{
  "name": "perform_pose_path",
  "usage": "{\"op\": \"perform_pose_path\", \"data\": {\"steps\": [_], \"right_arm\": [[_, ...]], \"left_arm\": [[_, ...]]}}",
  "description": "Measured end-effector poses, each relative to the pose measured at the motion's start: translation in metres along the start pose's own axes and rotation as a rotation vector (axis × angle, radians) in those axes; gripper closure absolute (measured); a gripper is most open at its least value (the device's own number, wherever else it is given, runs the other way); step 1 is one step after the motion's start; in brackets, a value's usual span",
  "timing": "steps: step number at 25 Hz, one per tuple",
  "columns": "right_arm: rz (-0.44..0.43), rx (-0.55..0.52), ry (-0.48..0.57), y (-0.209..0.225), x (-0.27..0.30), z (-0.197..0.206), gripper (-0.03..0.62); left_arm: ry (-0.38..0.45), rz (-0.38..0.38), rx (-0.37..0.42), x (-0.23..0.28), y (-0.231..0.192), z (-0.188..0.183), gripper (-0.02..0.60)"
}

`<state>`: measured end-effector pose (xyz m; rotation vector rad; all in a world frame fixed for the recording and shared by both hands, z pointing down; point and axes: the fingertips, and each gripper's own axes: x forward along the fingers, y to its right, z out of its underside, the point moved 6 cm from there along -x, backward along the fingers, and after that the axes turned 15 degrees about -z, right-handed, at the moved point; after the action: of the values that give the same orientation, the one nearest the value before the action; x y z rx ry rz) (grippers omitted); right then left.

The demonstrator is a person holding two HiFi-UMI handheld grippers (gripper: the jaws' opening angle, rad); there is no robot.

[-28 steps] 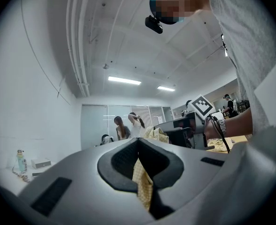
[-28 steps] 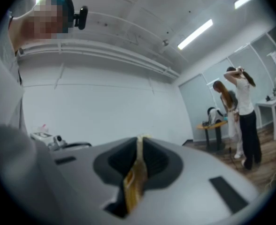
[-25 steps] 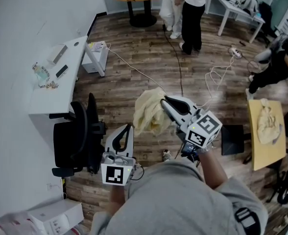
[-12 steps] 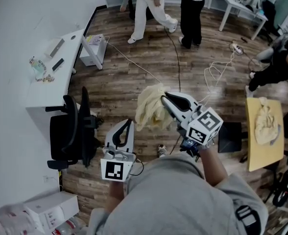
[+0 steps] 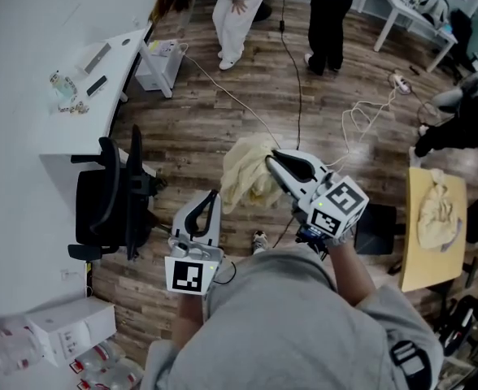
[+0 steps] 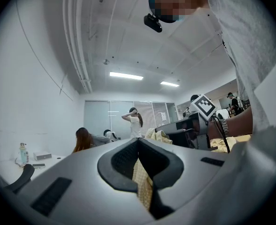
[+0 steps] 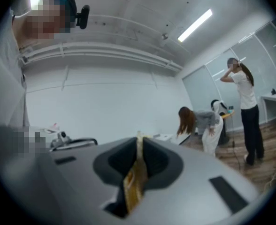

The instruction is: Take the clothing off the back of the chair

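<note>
Well, the left gripper (image 5: 215, 195) and right gripper (image 5: 271, 159) each clamp the pale yellow garment (image 5: 245, 177), clear of the black office chair (image 5: 107, 205) at nine o'clock. Print on the white boxes (image 5: 68, 331) at seven o'clock is illegible.

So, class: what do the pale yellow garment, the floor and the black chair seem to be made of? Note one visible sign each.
Garment: soft matte cloth, probably woven; it bunches in folds.
Floor: wood or wood-look planks; grain and seams show.
Chair: matte black, perhaps fabric over plastic; unclear.
</note>
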<state>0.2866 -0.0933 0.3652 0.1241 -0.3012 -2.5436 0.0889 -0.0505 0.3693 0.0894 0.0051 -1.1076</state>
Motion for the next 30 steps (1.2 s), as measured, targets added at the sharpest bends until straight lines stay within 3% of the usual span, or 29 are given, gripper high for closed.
{"op": "perform_pose_path", "data": {"steps": [7,30], "right_arm": [[-0.028,0.005,-0.012,-0.002,-0.003,0.003,0.536],[-0.037,0.058,-0.077,-0.002,-0.012,0.033,0.536]], "left_arm": [[0.004,-0.03,-0.005,-0.003,0.004,0.001,0.546],[-0.027,-0.027,-0.002,-0.006,0.013,0.01,0.546]]}}
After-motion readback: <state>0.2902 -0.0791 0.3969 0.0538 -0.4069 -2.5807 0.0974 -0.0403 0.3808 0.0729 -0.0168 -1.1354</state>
